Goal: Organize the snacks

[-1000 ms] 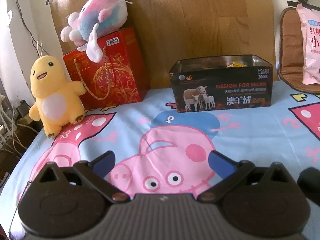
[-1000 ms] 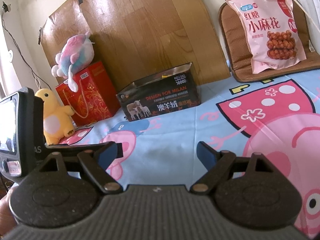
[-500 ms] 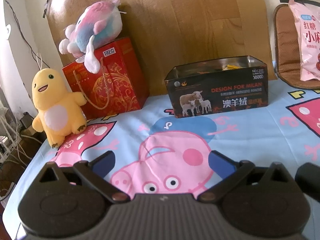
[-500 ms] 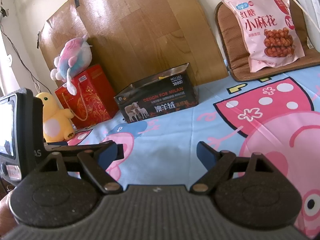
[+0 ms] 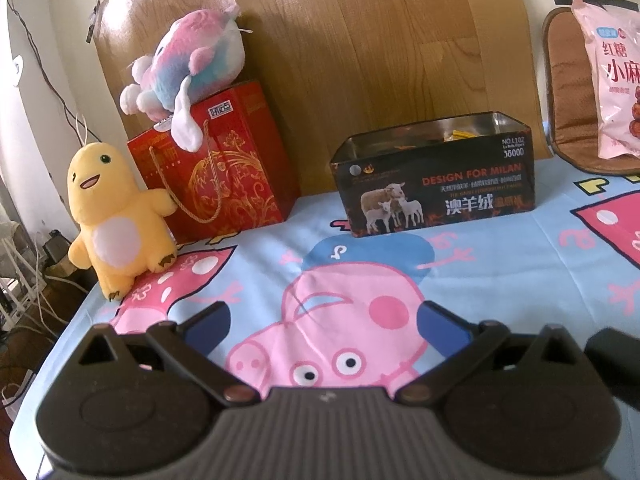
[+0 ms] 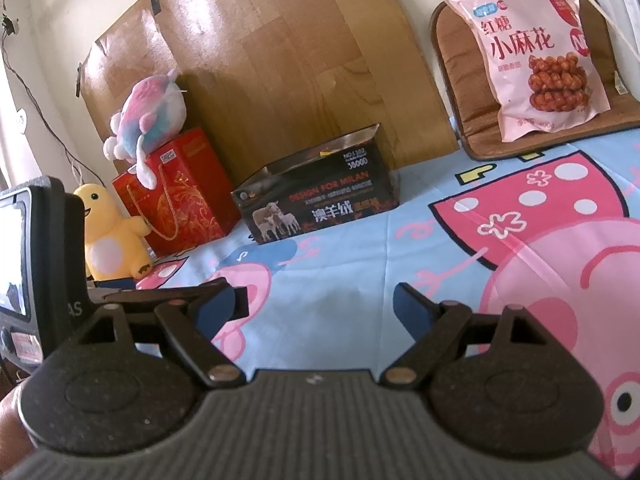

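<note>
Here, both the left gripper (image 5: 324, 320) and right gripper (image 6: 320, 300) hover spread and empty over the cartoon sheet (image 5: 500, 272), the pink snack bag (image 6: 536, 52) propped right of the open black tin (image 5: 436, 184).

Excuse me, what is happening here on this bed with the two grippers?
A person holds two grippers over a cartoon bedsheet. Both the left gripper and the right gripper are open and empty. An open black tin stands ahead by the wooden board; a pink snack bag leans on a brown cushion, untouched.
</note>
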`<state>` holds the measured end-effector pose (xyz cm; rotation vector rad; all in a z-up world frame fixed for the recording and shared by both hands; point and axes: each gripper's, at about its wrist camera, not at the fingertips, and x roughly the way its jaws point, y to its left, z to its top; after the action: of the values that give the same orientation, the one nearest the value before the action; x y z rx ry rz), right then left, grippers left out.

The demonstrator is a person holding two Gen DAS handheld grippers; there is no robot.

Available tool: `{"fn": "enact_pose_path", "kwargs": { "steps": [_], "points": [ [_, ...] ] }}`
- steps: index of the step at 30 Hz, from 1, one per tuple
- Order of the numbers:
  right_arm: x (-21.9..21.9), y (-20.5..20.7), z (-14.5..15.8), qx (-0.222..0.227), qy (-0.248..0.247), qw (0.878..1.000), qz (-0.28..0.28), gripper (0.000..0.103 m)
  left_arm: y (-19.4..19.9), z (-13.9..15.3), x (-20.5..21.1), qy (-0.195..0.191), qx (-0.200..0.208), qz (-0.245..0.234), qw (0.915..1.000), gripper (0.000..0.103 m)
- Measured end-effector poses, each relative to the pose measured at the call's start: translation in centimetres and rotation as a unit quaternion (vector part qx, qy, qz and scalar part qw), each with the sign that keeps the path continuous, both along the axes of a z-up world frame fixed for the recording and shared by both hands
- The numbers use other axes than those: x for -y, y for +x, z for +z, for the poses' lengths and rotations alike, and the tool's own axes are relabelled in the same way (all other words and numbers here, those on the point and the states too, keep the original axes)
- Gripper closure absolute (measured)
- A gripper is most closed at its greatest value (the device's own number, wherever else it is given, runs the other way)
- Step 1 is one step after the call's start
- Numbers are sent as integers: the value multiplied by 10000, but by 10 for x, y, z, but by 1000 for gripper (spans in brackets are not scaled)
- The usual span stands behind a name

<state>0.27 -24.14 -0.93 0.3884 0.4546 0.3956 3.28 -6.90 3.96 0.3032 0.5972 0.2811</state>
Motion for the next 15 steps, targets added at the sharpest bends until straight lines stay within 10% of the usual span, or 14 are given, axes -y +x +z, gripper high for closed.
{"fn": "enact_pose_path", "kwargs": {
  "steps": [15],
  "points": [
    [-1, 0, -2, -26, -4, 10000, 8, 14, 0, -1, -5, -70, -48, 35, 10000, 0]
  ]
}}
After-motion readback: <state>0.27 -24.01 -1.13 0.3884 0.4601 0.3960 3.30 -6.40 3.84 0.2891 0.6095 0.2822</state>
